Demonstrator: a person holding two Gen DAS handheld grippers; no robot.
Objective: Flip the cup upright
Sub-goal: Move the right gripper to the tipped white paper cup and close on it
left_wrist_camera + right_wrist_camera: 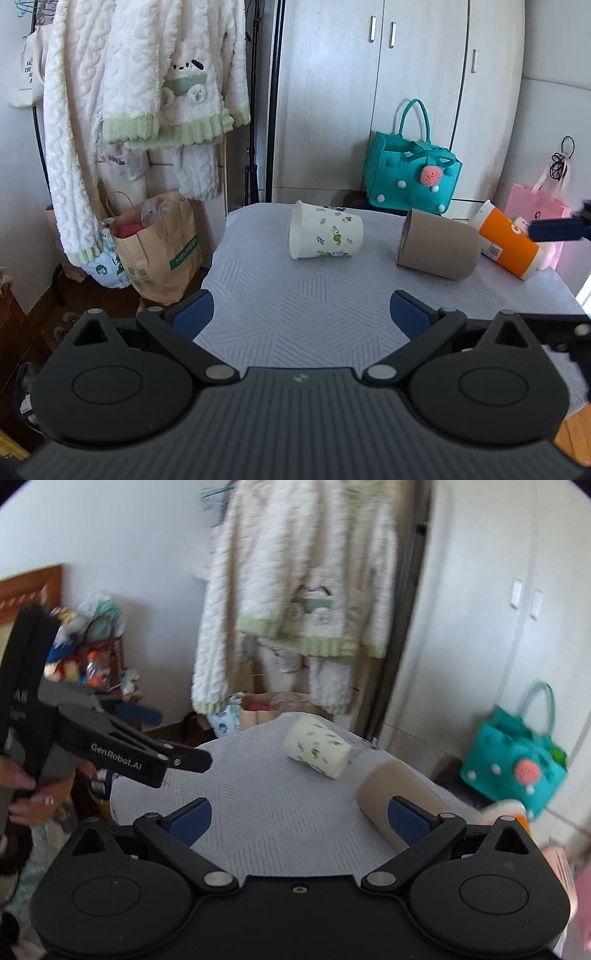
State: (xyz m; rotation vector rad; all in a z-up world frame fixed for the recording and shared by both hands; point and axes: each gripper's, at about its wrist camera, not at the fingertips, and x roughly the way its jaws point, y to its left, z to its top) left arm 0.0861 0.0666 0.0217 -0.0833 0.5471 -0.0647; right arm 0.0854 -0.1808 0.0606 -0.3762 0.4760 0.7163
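Grey table [280,295], "GenRobot.AI" on left gripper [177,738], leaf-print cup [325,235] toppled

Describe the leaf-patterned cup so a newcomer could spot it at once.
Start at the small table covered in pale grey patterned cloth. Three cups lie on their sides along its far edge. The leftmost is the white paper cup printed with green leaves, unlike the plain brown cardboard cup and the orange plastic cup.

Small table [280,295] draped in a white cloth with a stitched line pattern, 3 cups lying on their sides across its far half, white leaf-print cup [327,234], brown cup [439,247], orange cup [511,242] at the right edge.
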